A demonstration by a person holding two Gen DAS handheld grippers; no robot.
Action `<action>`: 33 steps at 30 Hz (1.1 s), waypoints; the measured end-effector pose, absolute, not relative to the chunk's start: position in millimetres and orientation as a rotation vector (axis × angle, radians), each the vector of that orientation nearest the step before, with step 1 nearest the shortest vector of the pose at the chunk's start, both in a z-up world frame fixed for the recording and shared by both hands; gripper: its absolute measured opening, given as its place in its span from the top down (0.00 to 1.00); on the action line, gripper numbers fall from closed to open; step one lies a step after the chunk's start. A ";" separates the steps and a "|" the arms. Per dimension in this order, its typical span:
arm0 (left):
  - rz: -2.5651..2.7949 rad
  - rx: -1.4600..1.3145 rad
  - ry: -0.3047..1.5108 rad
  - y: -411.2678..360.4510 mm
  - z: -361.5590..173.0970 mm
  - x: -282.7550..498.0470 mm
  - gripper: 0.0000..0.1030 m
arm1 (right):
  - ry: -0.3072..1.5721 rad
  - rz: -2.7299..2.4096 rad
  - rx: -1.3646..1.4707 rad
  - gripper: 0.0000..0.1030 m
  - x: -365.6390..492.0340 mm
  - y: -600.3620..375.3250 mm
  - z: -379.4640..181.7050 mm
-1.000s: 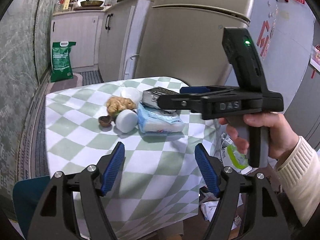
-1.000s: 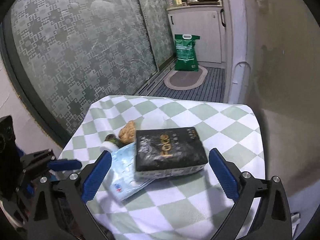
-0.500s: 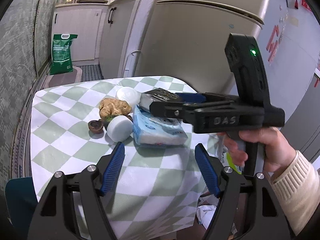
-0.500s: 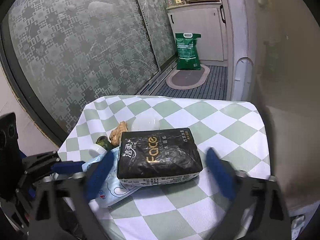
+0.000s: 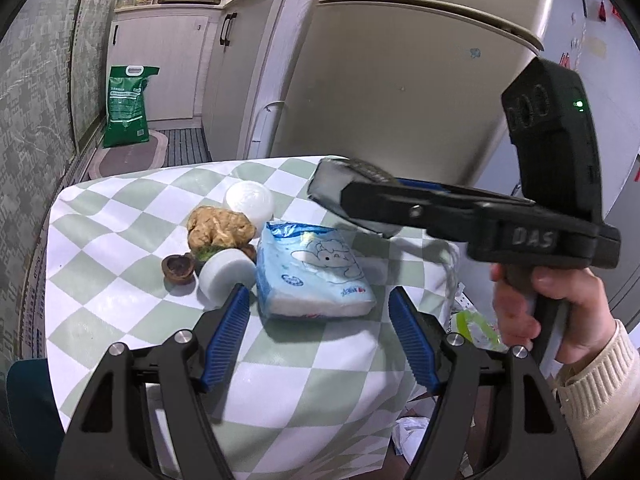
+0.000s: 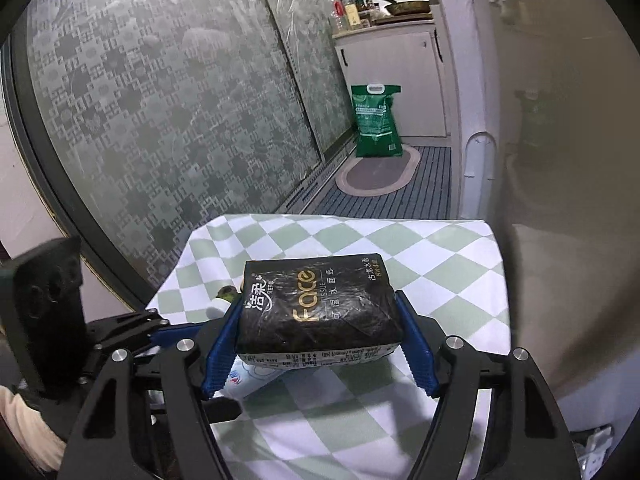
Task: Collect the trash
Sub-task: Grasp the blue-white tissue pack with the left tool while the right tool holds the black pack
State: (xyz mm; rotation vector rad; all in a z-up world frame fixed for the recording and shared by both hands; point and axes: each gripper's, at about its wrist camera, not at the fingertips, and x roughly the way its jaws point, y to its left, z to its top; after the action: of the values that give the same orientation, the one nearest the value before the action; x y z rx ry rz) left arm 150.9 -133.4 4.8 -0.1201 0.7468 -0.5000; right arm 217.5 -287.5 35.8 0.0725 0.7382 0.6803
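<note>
My right gripper (image 6: 318, 340) is shut on a black tissue pack (image 6: 316, 308) and holds it lifted above the checkered table (image 6: 440, 264); the pack also shows in the left wrist view (image 5: 340, 184). My left gripper (image 5: 320, 336) is open and empty, just in front of a light blue tissue pack (image 5: 312, 272). Beside that pack lie a ginger root (image 5: 220, 226), a walnut shell (image 5: 178, 266), a white lid (image 5: 224, 276) and a white cup (image 5: 249, 200).
A beige fridge (image 5: 400, 72) stands behind the table. A bin bag with trash (image 5: 472, 324) sits below the table's right edge. A green sack (image 5: 126, 106) stands on the kitchen floor by white cabinets (image 5: 160, 60). A patterned glass door (image 6: 160, 100) is at the left.
My right gripper closed on the black tissue pack and lifted it off the blue pack. My left gripper moved closer to the blue pack and stayed open.
</note>
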 end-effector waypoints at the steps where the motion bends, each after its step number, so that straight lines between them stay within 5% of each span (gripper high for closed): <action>1: -0.494 -0.110 0.744 -135.0 5.7 151.7 0.28 | 0.734 0.683 0.085 0.30 216.1 -290.1 36.8; 18: -0.412 -0.026 0.749 -155.1 -3.2 162.0 0.29 | 0.682 0.679 0.140 0.30 191.1 -309.5 48.8; 25: -0.386 -0.043 0.757 -150.3 -3.8 164.5 0.47 | 0.671 0.670 0.159 0.30 185.2 -317.3 52.3; 33: -0.421 -0.098 0.729 -139.9 4.3 156.7 0.49 | 0.660 0.649 0.180 0.30 184.2 -317.4 58.3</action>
State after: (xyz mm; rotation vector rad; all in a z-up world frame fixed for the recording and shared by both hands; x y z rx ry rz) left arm 156.7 -139.9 4.3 -0.0980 0.7286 -0.4209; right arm 184.2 -317.4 58.3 0.1804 0.6596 0.6487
